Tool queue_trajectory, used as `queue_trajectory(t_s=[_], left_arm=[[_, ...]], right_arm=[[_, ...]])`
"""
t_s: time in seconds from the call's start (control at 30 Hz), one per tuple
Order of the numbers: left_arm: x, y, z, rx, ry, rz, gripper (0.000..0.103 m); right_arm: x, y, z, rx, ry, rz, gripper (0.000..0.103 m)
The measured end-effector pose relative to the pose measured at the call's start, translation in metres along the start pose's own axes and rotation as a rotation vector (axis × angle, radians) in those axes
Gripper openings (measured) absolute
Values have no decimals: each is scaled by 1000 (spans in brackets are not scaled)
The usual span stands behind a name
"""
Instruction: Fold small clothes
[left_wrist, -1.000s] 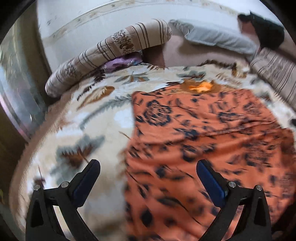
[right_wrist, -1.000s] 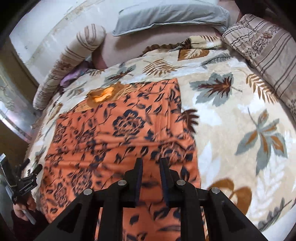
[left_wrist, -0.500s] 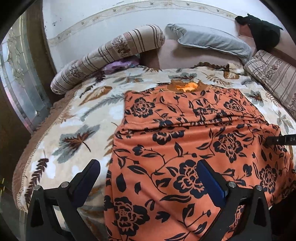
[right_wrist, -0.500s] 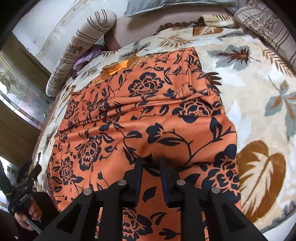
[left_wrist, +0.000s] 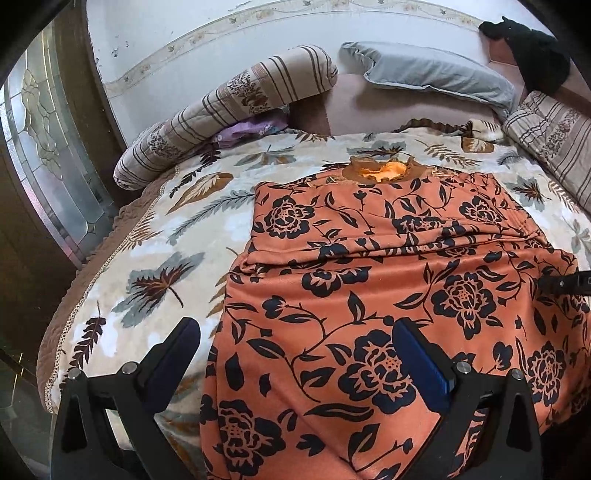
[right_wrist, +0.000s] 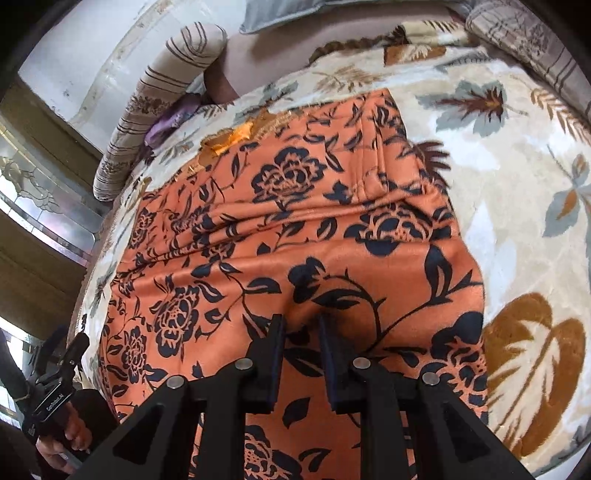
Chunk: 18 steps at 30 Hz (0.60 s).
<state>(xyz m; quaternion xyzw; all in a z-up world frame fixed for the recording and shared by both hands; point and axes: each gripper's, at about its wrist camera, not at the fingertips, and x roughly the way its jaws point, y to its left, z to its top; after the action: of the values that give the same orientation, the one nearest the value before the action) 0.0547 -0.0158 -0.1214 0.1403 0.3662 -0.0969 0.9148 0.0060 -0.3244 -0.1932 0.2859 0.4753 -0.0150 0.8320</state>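
Your garment (left_wrist: 369, 295) near hem runs off the bottom edge in both views. Right gripper (right_wrist: 301, 323) fingertips sink into a fabric fold; grip contact hidden.

The garment (left_wrist: 388, 280) lies spread on my bed's blanket (left_wrist: 155, 258), collar at the far end. Behind it, a bolster (left_wrist: 229, 107) at far left, a pillow (left_wrist: 436, 74) centre, a cushion (left_wrist: 554, 136) right. My left gripper (left_wrist: 295, 354) straddles the garment's left edge.
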Motion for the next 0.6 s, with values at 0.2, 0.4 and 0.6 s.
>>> queue_trajectory(t_s=[0.2,0.4,0.6], left_arm=[[10,-1,-5,-4,30,9,103],[27,8,-12,-32,84,27,103],[37,20,-10,-47,99,56,103]], right_arm=[[5,3,-6,0,31,29,25],[9,11,-14,-26,71,60,27],[9,23,-17,-61,111,142,28]])
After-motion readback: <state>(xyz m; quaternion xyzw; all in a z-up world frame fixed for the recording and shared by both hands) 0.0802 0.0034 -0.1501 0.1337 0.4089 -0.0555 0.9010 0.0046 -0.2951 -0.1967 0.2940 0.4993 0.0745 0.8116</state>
